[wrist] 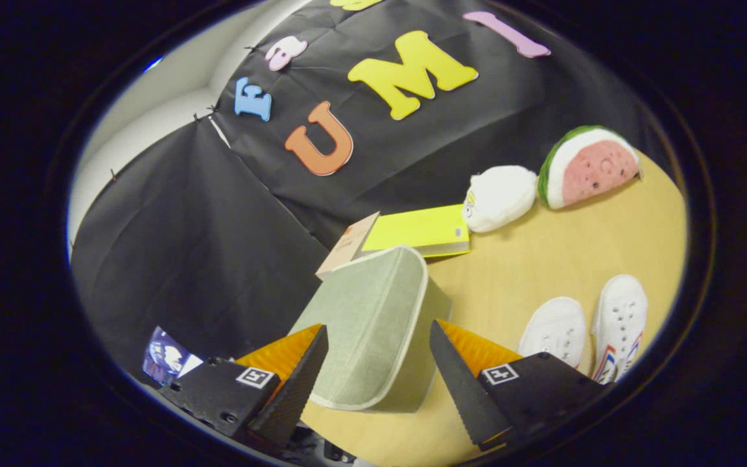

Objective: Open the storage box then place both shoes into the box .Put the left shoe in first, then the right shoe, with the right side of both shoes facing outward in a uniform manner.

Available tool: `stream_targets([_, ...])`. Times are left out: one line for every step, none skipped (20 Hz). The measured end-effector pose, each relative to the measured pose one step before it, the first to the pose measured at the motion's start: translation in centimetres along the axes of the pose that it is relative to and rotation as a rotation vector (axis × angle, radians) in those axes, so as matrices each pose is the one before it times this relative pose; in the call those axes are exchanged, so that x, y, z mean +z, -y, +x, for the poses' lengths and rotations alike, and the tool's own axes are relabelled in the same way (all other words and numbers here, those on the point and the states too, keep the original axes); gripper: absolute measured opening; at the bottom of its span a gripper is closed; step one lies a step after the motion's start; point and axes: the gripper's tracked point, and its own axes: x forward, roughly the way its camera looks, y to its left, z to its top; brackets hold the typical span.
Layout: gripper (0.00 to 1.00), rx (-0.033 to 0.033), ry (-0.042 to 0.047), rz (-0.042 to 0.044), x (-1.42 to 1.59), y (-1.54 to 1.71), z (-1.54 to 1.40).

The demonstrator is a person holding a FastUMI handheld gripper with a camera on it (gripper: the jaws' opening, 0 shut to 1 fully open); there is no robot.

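Observation:
A pale green fabric storage box [373, 318] with a cream-trimmed lid stands on the wooden table [542, 259], lid closed. My gripper [379, 340] is open, its two fingers apart on either side of the box's near lid edge, neither finger touching it. Two white canvas shoes lie side by side on the table to the right of the box, beyond the right finger: one shoe [554, 331] nearer the box, the other shoe [620, 324] further right with red and blue stripes on its side.
A yellow book or folder [422, 228] and a tan card [347, 245] lie behind the box. A white plush toy [500, 196] and a watermelon-slice plush [591, 165] sit at the table's back. Black cloth walls rise behind and left.

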Motion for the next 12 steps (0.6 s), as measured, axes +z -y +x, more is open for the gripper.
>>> stream_targets([1.0, 0.04442, -0.02418, 0.03539, 0.08, 0.213, 0.448])
stream_targets([1.0, 0.04396, -0.01798, 0.03947, 0.282, 0.266, 0.209])
stream_targets([1.0, 0.04908, -0.00896, 0.04598, 0.408, 0.139, 0.32])
stream_targets([1.0, 0.04907, -0.01886, 0.03501, 0.017, 0.09, 0.607])
stream_targets([1.0, 0.04113, -0.03258, 0.0299, -0.037, 0.073, 0.618])
stream_targets([1.0, 0.02328, -0.03073, 0.02802, 0.022, 0.303, 0.708])
stream_targets([1.0, 0.01862, -0.02023, 0.02368, 0.345, 0.357, 0.477])
stream_targets([1.0, 0.02738, -0.02228, 0.01872, 0.114, -0.031, 0.15])
stream_targets([0.99, 0.02103, -0.01717, 0.01829, 0.173, 0.161, 0.288])
stream_targets([0.99, 0.00858, -0.02874, 0.01764, -0.121, 0.399, 0.326])
stream_targets([0.99, -0.00341, -0.02684, 0.02764, -0.058, 0.656, 0.193])
stream_targets([0.99, -0.00073, 0.00032, 0.02012, 0.472, 0.487, 0.101])
